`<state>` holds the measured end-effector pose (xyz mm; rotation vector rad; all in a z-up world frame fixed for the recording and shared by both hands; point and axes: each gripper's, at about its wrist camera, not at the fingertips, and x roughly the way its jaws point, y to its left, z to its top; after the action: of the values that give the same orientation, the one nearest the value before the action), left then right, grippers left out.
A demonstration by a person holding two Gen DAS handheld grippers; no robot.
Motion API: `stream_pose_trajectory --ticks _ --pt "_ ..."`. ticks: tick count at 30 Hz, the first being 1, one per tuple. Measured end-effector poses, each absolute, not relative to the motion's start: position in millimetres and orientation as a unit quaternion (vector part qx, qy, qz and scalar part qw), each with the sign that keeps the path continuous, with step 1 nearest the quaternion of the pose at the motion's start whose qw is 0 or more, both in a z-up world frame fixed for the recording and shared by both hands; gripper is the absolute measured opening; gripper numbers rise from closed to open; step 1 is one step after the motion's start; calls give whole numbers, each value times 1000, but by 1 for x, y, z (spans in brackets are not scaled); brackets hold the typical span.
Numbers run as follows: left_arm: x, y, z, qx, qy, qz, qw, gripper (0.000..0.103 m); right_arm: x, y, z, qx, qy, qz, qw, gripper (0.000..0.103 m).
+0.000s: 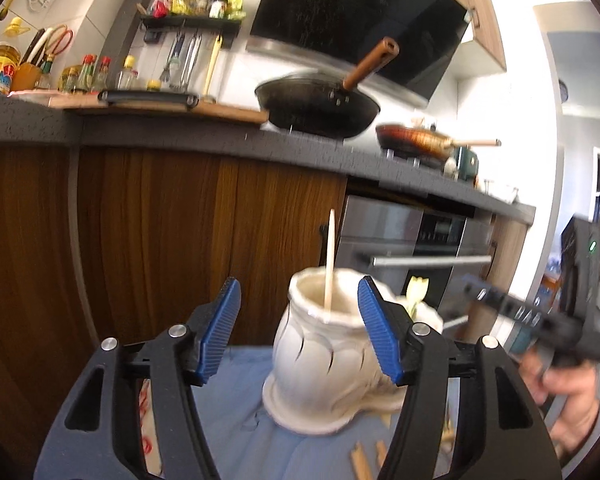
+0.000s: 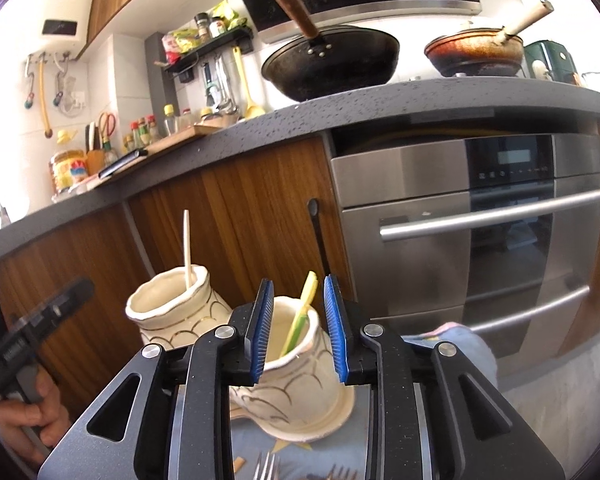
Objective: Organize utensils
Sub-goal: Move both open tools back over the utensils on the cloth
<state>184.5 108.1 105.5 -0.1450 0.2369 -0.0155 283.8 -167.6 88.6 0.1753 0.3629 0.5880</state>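
While both my grippers hang open and empty, forks [image 2: 268, 466] lie at 6 o'clock under my right gripper [image 2: 296, 322], tines toward me; the jars [image 2: 300, 384] with upright sticks stand just past, 12 o'clock; left gripper [image 1: 298, 330] too.

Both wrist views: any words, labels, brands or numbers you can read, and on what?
None can be read.
Oil bottle: bright label, print blurred.
Sauce bottles: labels too small.
Oven panel: display and icons illegible.
Water heater: dark display, nothing legible.
Left claw's handle: white lettering, too blurred.
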Motion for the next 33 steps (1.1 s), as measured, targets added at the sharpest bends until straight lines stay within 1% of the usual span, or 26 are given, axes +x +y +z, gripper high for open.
stream_pose_trajectory --ticks 7,13,19,22,26,33 --pt "177 104 75 -76 206 -18 976 61 274 -187 80 93 207 280 933 28" --pt "167 87 45 -65 268 -42 960 55 260 -199 57 82 256 261 927 28" --pt "158 75 23 -55 304 -58 949 54 241 -212 35 75 307 242 917 28" --pt "157 69 13 -46 326 -68 942 53 227 -213 22 54 336 231 911 28" --pt "158 63 4 -31 351 -83 932 46 205 -211 6 32 365 234 900 28" --pt "161 54 -1 -12 369 -89 925 42 182 -203 -9 3 391 239 889 28"
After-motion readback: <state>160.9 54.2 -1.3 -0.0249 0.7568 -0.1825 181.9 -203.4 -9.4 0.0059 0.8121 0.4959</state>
